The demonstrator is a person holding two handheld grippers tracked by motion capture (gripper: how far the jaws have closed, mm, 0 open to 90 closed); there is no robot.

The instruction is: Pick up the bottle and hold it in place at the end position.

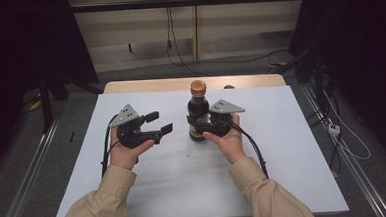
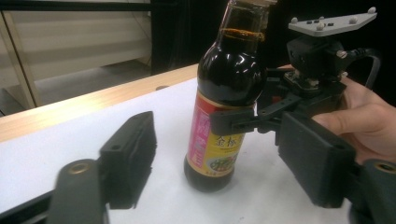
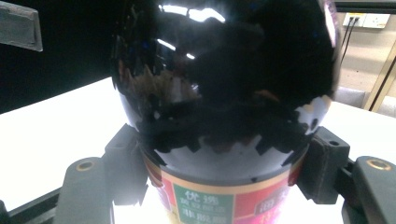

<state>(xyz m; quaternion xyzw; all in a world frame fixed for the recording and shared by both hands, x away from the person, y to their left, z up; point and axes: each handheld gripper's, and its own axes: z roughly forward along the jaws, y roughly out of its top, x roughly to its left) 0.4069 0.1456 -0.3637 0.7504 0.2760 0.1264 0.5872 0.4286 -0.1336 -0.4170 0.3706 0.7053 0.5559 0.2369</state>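
The right gripper has its jaws clamped on the bottle, one pad on each side of the labelled body, just below where the glass swells into the shoulder. The bottle stands upright on the white table between those jaws. The left gripper hangs to the side with its jaws wide apart and nothing between them; in the left gripper view the bottle sits ahead of that gap, a little toward the right-hand jaw.

The main risk, I judge, is slip. The pads are flat and hard, the body is round and smooth, so contact is narrow; a tilt or quick lift could let the bottle rotate or slide down through the jaws. It looks nearly full of dark liquid, so the weight sits high above the grip and would swing the neck over. If the left jaws come in crooked, they could knock it sideways against the right pads.

The glass is dark and glossy, throwing bright reflections in the right gripper view. The label is slick paper in red, green and pink. The cap is brown and rounded.
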